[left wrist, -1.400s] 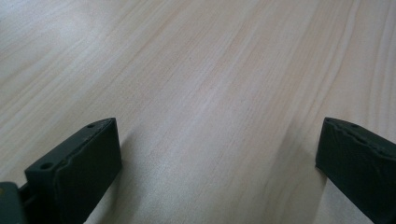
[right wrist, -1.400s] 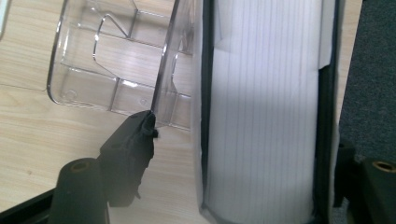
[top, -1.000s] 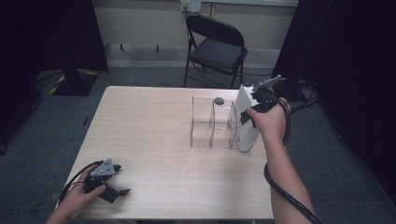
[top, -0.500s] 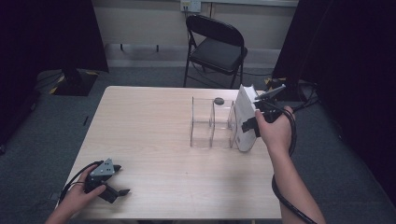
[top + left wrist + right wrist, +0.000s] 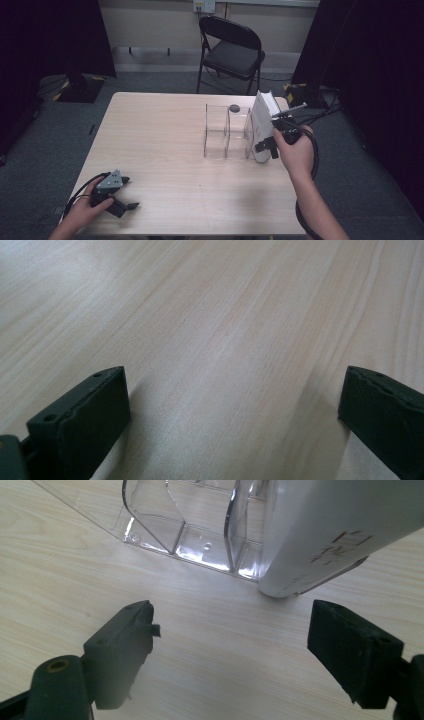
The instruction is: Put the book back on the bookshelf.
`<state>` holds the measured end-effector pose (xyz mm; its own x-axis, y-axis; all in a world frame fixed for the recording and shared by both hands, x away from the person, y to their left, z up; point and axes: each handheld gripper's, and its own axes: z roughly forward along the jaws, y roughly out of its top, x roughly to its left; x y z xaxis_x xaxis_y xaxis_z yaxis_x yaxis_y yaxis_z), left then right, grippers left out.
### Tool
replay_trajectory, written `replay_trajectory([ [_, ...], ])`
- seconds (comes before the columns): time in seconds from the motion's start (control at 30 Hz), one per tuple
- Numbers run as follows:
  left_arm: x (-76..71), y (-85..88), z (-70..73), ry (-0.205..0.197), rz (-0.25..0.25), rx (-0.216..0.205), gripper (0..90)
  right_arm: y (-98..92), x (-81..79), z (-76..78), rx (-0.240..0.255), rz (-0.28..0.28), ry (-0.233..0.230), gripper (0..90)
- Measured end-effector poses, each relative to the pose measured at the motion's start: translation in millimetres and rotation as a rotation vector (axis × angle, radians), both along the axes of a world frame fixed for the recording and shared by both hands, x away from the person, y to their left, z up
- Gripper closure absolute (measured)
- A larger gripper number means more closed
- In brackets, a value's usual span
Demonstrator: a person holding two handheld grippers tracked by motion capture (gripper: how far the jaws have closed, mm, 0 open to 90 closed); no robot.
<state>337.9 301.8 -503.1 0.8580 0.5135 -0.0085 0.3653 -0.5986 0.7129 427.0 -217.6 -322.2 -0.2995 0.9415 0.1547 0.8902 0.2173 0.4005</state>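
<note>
The tall white rectangular plastic box [image 5: 262,125] stands on end at the right side of the light wooden table [image 5: 160,140], leaning a little, its side against the right end of the clear acrylic divided organiser [image 5: 226,131]. In the right gripper view the box's rounded bottom corner [image 5: 300,575] rests on the table just beyond your jaws, with the organiser's transparent compartments [image 5: 200,535] directly beside it.

Your right gripper [image 5: 267,146] sits just at the box's near lower edge. Its jaws stand wide apart, having just closed slightly, and bare table lies between them; the pads press on nothing, and the box lies ahead of the tips, not between them.

A small dark grey round object [image 5: 234,107] lies at the organiser's far edge; what it is cannot be told.

Your left gripper [image 5: 120,200] rests at the near left corner of the table, well apart from the box. Its jaws are spread wide over bare wood.

A black folding chair [image 5: 231,52] stands beyond the table's far edge.
</note>
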Motion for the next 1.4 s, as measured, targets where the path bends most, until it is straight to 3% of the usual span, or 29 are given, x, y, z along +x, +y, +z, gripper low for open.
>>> replay_trajectory([
  [0.1, 0.0, 0.0, 0.0, 0.000, 0.001, 0.000, 0.0, 1.6, -2.2, -5.2, 0.010, 0.009, -0.007, 18.1],
  [0.23, 0.0, 0.0, 0.0, 0.000, 0.000, 0.000, 0.0, 7.0, -5.1, -13.5, -0.013, 0.026, -0.007, 18.0],
  [0.37, -0.2, -0.2, -0.2, 0.004, 0.002, -0.004, 0.0, 13.4, -7.9, -21.9, 0.013, 0.047, -0.010, 17.7],
  [0.57, -0.3, -0.2, -0.3, 0.005, 0.002, -0.004, 0.0, 24.2, -10.6, -34.5, 0.008, 0.080, -0.007, 17.5],
  [0.77, -0.4, -0.5, -1.0, 0.004, 0.004, -0.014, 0.0, 29.6, -12.8, -46.1, 0.050, 0.114, -0.024, 17.5],
  [1.0, -0.3, -0.4, -0.9, 0.002, 0.003, -0.013, 0.0, 36.3, -16.2, -59.7, 0.037, 0.137, -0.025, 17.5],
  [1.4, -0.3, -0.4, -0.9, 0.003, 0.003, -0.012, 0.0, 56.6, -21.8, -85.6, 0.063, 0.201, -0.022, 17.8],
])
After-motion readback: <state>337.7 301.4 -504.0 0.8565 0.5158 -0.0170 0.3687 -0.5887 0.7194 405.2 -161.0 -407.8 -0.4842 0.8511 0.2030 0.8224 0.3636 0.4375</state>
